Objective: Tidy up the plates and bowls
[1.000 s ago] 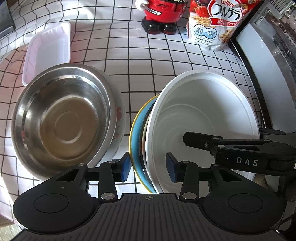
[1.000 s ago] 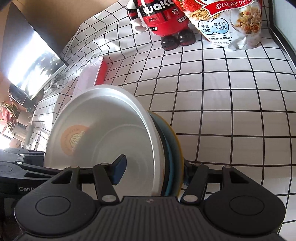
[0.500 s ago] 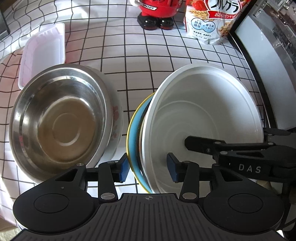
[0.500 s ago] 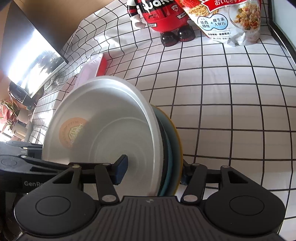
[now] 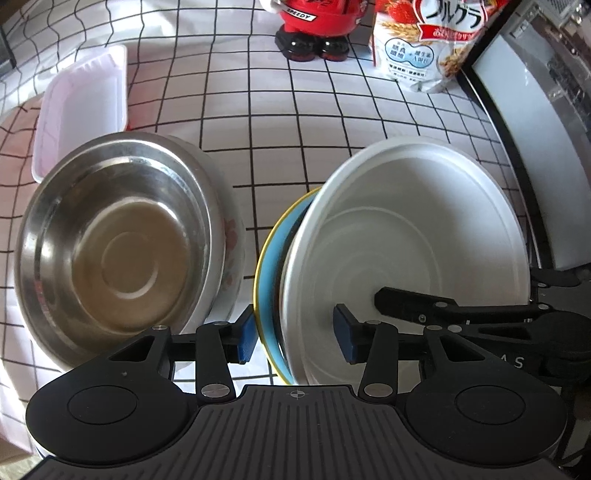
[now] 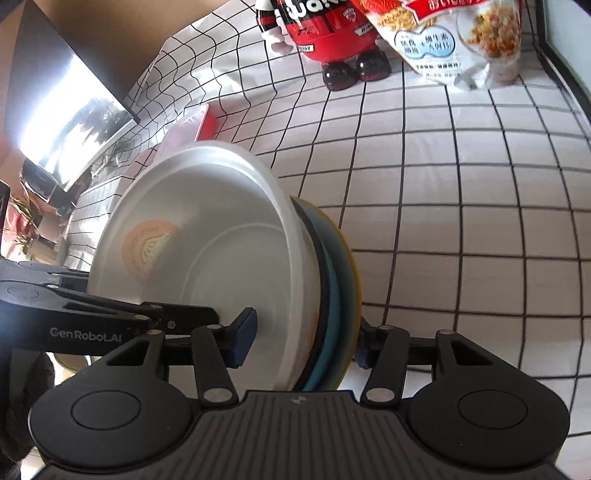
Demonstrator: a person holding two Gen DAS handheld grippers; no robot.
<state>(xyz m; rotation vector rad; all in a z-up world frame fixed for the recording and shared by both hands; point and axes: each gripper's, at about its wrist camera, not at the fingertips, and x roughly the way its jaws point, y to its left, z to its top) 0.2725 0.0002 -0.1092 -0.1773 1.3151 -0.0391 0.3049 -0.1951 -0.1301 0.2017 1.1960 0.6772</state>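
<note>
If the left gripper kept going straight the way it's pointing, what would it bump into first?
Probably the stack of tilted dishes: the left gripper already straddles the rims of the white bowl and blue plate, so they sit right in its path. Depth is unclear.

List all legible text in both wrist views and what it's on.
"SPEEDY": red figurine, on its lower band.
"GenRobot.AI": left gripper arm, seen in the right wrist view.
"A S": tail of a longer mark on the right gripper body, rest cut off.
"グラ": cereal bag, large print cropped; its small Japanese print is too blurred to read.
</note>
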